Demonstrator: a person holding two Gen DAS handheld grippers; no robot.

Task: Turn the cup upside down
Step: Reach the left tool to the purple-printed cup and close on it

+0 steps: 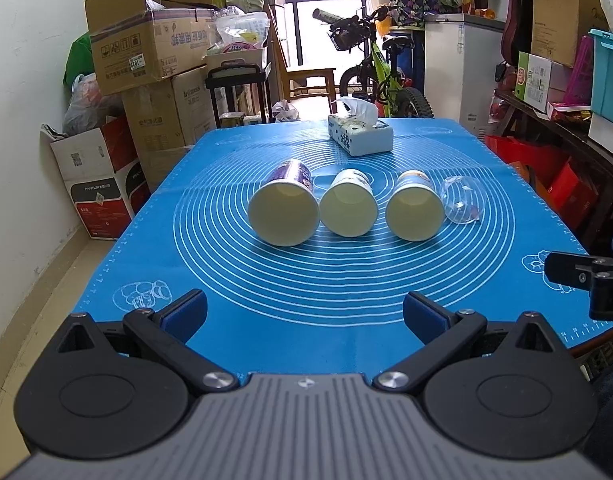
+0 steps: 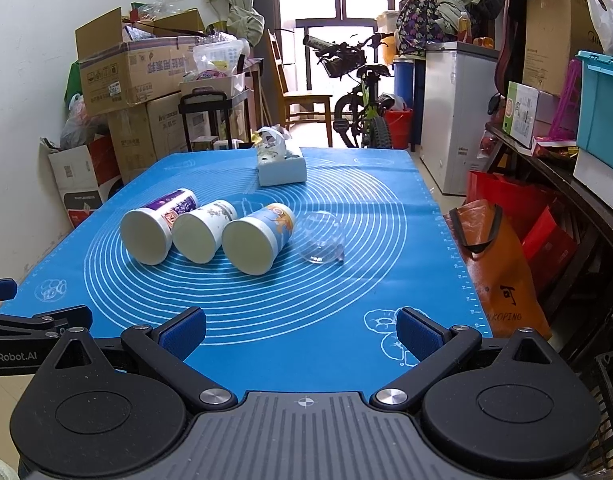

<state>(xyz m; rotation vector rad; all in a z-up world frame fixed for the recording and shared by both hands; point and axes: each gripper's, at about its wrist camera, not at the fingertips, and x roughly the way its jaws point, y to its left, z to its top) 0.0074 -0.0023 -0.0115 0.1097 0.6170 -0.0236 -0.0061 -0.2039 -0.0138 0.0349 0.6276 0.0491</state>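
Three paper cups lie on their sides in a row on the blue mat (image 1: 346, 280), mouths toward me: a purple-printed cup (image 1: 284, 204) (image 2: 154, 230), a white cup (image 1: 348, 208) (image 2: 202, 232) and an orange-and-blue cup (image 1: 414, 208) (image 2: 256, 240). A clear glass cup (image 1: 462, 200) (image 2: 320, 238) lies on its side to their right. My left gripper (image 1: 304, 312) is open and empty near the mat's front edge. My right gripper (image 2: 300, 330) is open and empty at the front right, and part of it shows at the right edge of the left wrist view (image 1: 586, 276).
A tissue box (image 1: 360, 134) (image 2: 280, 164) stands at the far end of the mat. Stacked cardboard boxes (image 1: 146, 60) line the left wall. A bicycle (image 1: 382, 76) and a white freezer (image 1: 462, 68) stand beyond the table. Shelves with bags (image 2: 506, 248) run along the right.
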